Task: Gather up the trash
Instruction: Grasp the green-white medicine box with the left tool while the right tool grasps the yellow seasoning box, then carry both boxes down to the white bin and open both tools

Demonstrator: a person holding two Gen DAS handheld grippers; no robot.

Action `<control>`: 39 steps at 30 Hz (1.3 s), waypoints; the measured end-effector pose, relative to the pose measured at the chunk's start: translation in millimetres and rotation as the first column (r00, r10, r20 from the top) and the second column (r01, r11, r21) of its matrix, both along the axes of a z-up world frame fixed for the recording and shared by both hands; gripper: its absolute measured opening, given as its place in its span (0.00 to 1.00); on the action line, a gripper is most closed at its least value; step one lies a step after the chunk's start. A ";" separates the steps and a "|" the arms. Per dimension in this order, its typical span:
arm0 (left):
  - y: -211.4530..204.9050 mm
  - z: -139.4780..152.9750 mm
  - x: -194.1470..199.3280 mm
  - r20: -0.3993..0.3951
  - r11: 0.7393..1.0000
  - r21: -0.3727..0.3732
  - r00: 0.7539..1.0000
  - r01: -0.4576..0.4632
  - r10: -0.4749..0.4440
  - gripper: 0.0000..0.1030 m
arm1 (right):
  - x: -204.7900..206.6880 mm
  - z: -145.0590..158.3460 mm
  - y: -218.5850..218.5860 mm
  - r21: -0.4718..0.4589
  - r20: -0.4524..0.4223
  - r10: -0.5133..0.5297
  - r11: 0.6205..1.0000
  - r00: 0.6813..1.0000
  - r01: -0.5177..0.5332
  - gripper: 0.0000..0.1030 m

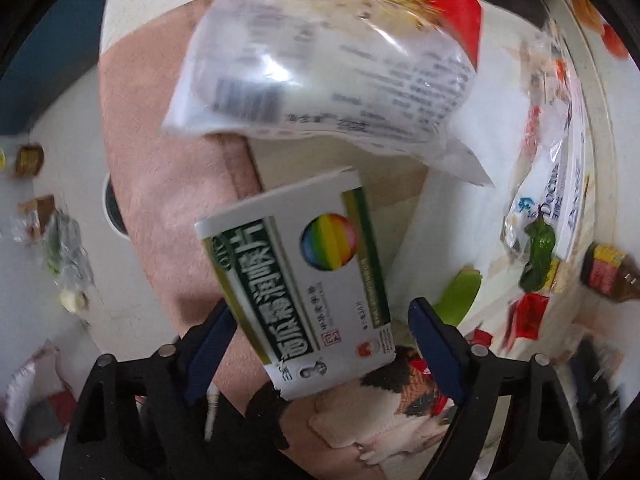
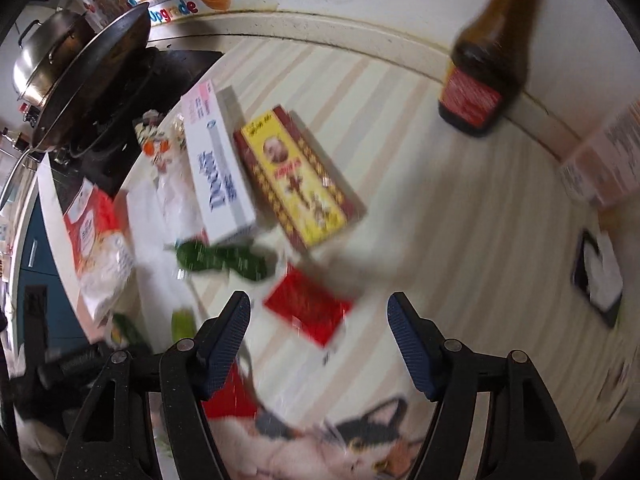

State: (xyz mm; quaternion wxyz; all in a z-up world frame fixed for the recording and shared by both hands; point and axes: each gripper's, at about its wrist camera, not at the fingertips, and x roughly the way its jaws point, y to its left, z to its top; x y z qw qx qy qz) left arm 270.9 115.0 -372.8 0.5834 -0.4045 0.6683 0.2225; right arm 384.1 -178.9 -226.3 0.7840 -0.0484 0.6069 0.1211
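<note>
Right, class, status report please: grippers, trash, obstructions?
Left gripper open, green-white box between jaws. Right gripper open, over red packet. Plastic bag hangs ahead.

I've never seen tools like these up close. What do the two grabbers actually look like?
Both look alike: the left gripper and right gripper have black plastic frames with triangular cut-outs and round silver pivot pins. Their fingers carry dark blue, finely ribbed pads. No cables or sleeves show.
</note>
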 end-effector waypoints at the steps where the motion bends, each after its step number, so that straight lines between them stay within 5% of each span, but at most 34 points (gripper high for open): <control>1: -3.3 0.6 1.0 -0.009 1.000 0.014 1.000 0.019 -0.019 0.79 | 6.4 -1.2 1.6 -0.008 0.003 0.004 1.000 1.000 -0.004 0.71; 4: -17.0 7.4 8.4 -0.014 0.984 0.102 0.989 0.148 -0.147 0.69 | 34.5 -14.0 13.2 -0.061 0.009 0.029 0.998 1.000 -0.029 0.71; 8: -34.3 17.9 12.5 -0.053 0.917 0.245 0.949 0.315 -0.312 0.68 | 60.8 -37.0 35.9 -0.144 -0.019 0.123 0.982 0.992 -0.124 0.71; 11: -38.9 19.3 17.9 -0.071 0.886 0.285 0.930 0.366 -0.361 0.68 | 70.2 -53.5 54.9 -0.192 -0.061 0.209 0.957 0.976 -0.217 0.71; 16: -37.4 12.5 13.2 -0.074 0.905 0.259 0.941 0.337 -0.330 0.68 | 80.3 -66.4 67.9 -0.223 -0.100 0.250 0.938 0.963 -0.267 0.74; 18: -38.2 15.5 12.1 -0.072 0.910 0.253 0.944 0.330 -0.322 0.68 | 83.0 -69.4 63.4 -0.197 -0.106 0.237 0.947 0.966 -0.254 0.64; 26: -21.6 5.7 13.7 -0.080 0.908 0.259 0.944 0.329 -0.320 0.68 | 73.4 -74.6 26.6 -0.185 -0.159 0.194 0.957 0.968 -0.222 0.61; 31: -27.7 11.8 21.5 -0.083 0.877 0.303 0.927 0.374 -0.366 0.62 | 76.6 -80.4 22.1 -0.180 -0.118 0.149 0.969 0.982 -0.169 0.73; 33: -32.4 15.4 21.2 -0.079 0.865 0.319 0.920 0.389 -0.384 0.62 | 81.0 -80.8 18.4 -0.158 -0.100 0.129 0.977 0.987 -0.144 0.61; 39: -41.1 47.2 13.1 -0.026 0.837 0.385 0.912 0.388 -0.410 0.62 | 86.2 -53.3 8.5 -0.129 -0.033 0.086 0.988 0.996 -0.089 0.60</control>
